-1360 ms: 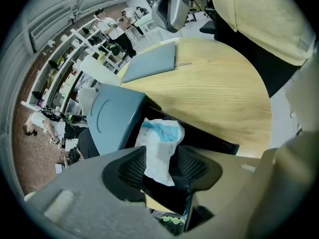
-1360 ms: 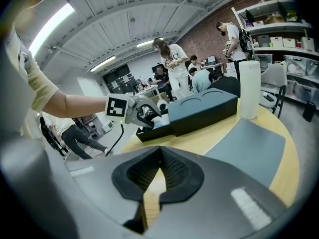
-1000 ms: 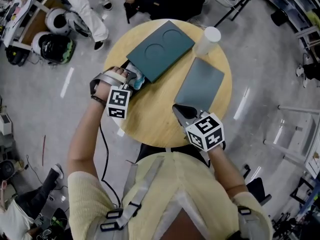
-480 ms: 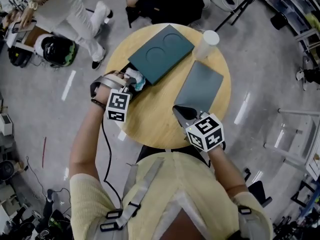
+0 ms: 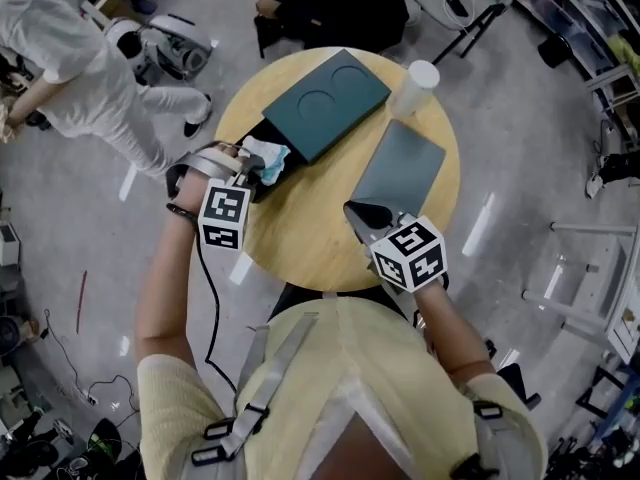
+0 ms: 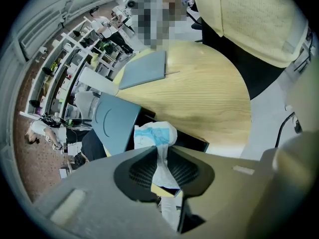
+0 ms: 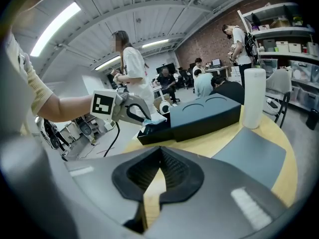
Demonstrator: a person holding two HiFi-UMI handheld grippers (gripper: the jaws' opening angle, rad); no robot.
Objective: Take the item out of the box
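Left gripper [image 6: 160,158]: clenched on the packet.
Packet [image 6: 155,135]: between the left jaws, its white-and-blue end sticking out past the tips, at the box's open end.
Box [image 5: 320,103]: just beyond the left jaw tips, on the table [image 5: 300,238].
Right gripper [image 7: 160,169]: jaws pressed together, nothing between them.

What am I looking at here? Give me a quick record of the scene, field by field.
Surface: round wooden table
Box: dark teal box, black drawer slid out toward the left gripper
Item: white and blue packet, sticking out of the drawer
Left gripper: shut on the packet
Right gripper: shut, empty, over the table's near side
Also on table: flat grey-blue panel, white cylinder
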